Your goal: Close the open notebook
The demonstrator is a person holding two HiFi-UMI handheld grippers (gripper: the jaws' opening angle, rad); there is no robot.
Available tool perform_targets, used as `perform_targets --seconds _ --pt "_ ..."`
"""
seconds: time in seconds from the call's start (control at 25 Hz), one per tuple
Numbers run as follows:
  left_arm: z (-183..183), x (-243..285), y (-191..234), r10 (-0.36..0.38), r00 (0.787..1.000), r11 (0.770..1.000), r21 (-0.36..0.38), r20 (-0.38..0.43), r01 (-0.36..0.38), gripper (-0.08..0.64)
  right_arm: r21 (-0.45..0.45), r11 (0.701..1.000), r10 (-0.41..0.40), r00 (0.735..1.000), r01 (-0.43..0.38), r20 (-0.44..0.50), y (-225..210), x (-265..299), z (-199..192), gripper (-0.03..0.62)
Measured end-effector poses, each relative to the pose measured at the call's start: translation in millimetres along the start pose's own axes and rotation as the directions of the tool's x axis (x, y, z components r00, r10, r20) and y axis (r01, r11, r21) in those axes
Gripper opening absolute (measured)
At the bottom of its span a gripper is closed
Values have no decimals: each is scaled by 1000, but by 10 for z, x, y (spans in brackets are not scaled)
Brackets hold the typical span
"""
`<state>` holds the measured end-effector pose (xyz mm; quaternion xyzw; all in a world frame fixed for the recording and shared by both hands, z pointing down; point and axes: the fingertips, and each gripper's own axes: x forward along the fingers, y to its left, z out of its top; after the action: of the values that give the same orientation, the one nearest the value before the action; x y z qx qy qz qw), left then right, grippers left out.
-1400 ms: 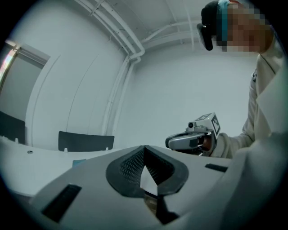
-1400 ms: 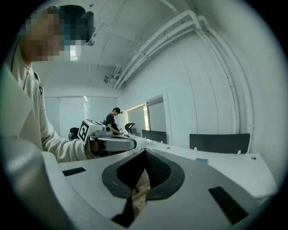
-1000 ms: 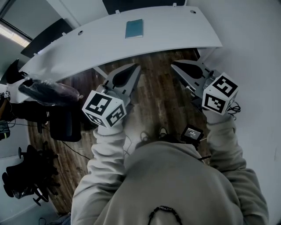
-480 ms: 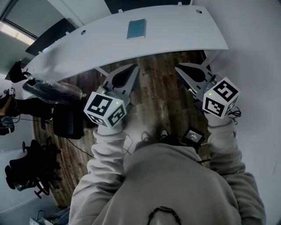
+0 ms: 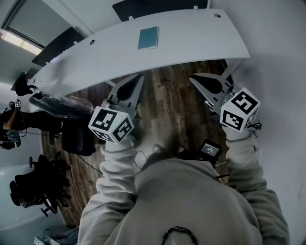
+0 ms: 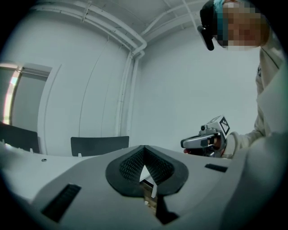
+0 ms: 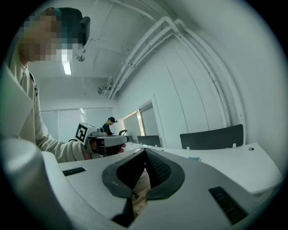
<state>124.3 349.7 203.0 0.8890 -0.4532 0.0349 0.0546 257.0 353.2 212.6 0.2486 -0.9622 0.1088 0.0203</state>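
A teal notebook (image 5: 147, 38) lies flat on the white curved table (image 5: 201, 43), near its far edge, with its cover up. It is a small teal sliver (image 7: 194, 159) in the right gripper view. Both grippers hang over the wooden floor short of the table's near edge and point toward it. My left gripper (image 5: 138, 76) is shut, its jaws meeting at the tip (image 6: 144, 147) with nothing between them. The right gripper (image 5: 192, 78) is also shut and holds nothing (image 7: 145, 150). Each gripper view shows the other gripper off to the side, the right one (image 6: 204, 141) and the left one (image 7: 105, 141).
A black office chair (image 5: 57, 100) stands left of the left gripper. Dark panels (image 5: 158, 7) rise behind the table. A white wall runs close along the right side. A small device (image 5: 209, 149) hangs at the person's waist. Another person (image 7: 109, 126) stands far off.
Both grippers have drifted a little lower in the head view, the left one also slightly leftward. The table and notebook sit a bit lower in the picture. The jaws look the same.
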Motion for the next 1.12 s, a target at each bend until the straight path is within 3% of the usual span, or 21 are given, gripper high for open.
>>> perform_targets --seconds 0.16,0.36,0.64,1.12 --pt "-16 93 141 43 999 999 7 12 -43 -5 -3 1000 24 999 -24 -28 -128 24 -84 18" --pt "-68 78 168 -9 1000 1000 17 23 9 -5 29 999 25 999 -24 -36 -151 110 -141 18" --pt "129 269 422 -33 995 999 40 98 30 -5 -31 999 35 999 -36 -41 -232 333 -2 18" --pt "-156 293 1048 34 994 999 -35 105 -31 -5 17 998 59 992 -57 -113 -499 855 -262 18"
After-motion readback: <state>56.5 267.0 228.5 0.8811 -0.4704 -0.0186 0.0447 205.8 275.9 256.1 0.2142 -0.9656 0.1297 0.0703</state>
